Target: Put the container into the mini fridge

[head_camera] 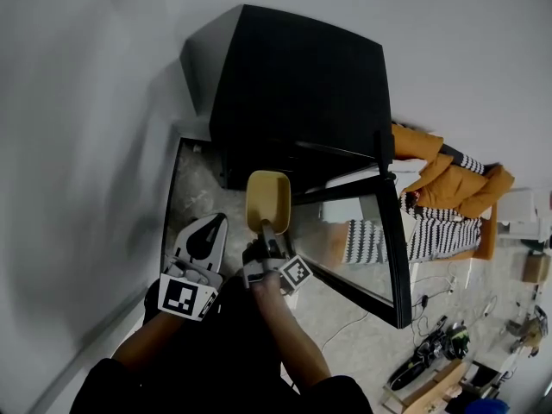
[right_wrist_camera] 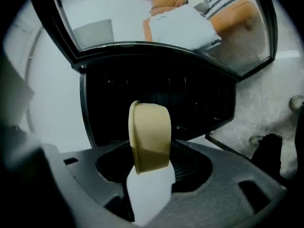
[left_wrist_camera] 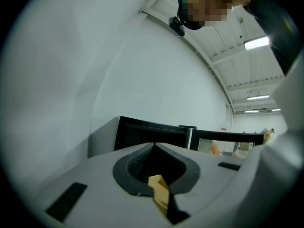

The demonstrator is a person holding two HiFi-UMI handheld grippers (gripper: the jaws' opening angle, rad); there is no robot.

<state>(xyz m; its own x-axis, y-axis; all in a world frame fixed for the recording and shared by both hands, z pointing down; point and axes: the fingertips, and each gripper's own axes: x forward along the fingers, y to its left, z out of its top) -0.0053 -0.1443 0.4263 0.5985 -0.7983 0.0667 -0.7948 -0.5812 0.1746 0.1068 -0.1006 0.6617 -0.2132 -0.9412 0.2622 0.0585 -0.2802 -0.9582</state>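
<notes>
The black mini fridge (head_camera: pixel 293 84) stands against the white wall, and its glass door (head_camera: pixel 384 240) is swung open to the right. My right gripper (head_camera: pixel 266 231) is shut on a tan-yellow container (head_camera: pixel 267 198) and holds it just in front of the open fridge. In the right gripper view the container (right_wrist_camera: pixel 149 137) stands on edge between the jaws, before the dark fridge interior (right_wrist_camera: pixel 190 99). My left gripper (head_camera: pixel 216 227) is beside it on the left, jaws together, holding nothing. The left gripper view looks over the closed jaws (left_wrist_camera: pixel 154 146) at the fridge (left_wrist_camera: pixel 147 134).
Orange and striped clothing (head_camera: pixel 448 184) lies to the right behind the door. Cables and small items (head_camera: pixel 435 352) are scattered on the speckled floor at lower right. The white wall (head_camera: pixel 78 145) runs along the left.
</notes>
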